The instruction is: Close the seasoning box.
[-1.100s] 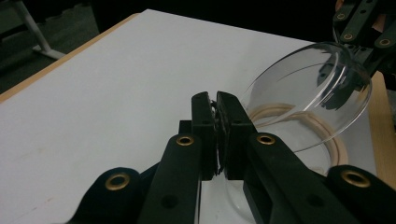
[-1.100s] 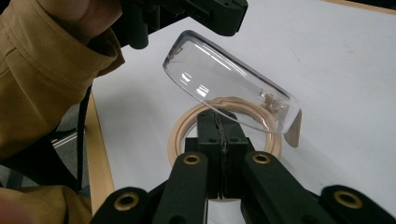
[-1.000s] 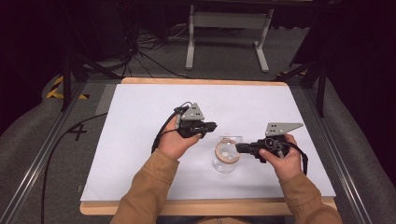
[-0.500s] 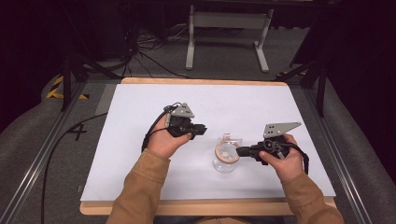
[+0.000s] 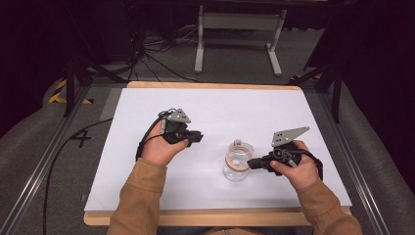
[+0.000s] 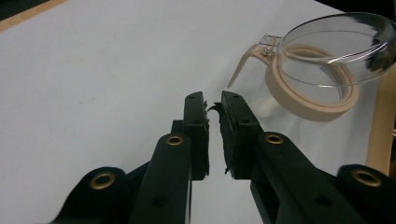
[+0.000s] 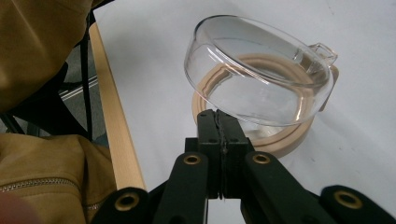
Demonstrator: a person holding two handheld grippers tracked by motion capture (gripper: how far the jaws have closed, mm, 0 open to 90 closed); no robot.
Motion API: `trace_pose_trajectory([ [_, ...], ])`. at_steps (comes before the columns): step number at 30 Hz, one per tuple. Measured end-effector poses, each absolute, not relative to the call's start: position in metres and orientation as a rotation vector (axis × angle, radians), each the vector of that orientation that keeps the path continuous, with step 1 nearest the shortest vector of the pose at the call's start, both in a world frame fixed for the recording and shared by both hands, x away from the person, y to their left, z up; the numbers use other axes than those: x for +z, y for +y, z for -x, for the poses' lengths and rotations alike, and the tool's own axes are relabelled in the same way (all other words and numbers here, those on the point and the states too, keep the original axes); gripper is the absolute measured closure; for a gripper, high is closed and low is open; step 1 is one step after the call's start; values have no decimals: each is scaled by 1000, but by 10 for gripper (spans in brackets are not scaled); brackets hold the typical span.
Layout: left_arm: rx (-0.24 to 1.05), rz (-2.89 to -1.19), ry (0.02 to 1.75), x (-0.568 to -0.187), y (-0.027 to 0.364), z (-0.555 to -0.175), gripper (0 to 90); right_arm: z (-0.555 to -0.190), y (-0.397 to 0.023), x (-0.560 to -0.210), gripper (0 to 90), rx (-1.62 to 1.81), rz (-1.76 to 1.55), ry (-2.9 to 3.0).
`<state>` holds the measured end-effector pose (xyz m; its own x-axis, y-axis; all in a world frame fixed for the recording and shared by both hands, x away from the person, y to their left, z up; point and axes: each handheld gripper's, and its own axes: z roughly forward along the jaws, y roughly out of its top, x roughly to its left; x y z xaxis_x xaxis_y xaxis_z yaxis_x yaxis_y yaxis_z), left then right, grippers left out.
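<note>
Tabletop [image 5: 147,166] white w/ wood edge, dark room; left gripper [image 5: 195,137] slightly apart, right gripper [image 5: 252,163] together.

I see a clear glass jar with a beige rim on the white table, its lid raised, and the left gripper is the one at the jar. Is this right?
Not quite: it is the right gripper that is at the jar, jaws shut at the edge of the raised lid, as the right gripper view shows. The left gripper is apart from it. The rest is correct.
</note>
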<state>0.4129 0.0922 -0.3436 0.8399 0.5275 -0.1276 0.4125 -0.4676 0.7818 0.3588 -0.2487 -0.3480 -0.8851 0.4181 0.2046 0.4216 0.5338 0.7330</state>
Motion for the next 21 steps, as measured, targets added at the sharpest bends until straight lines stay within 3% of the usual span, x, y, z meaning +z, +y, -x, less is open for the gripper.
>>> trace_pose_trajectory([
  [21, 144, -2156, 716, -349, 97, -416, 791, -359, -247, -355, 900, -1157, 746, -2769],
])
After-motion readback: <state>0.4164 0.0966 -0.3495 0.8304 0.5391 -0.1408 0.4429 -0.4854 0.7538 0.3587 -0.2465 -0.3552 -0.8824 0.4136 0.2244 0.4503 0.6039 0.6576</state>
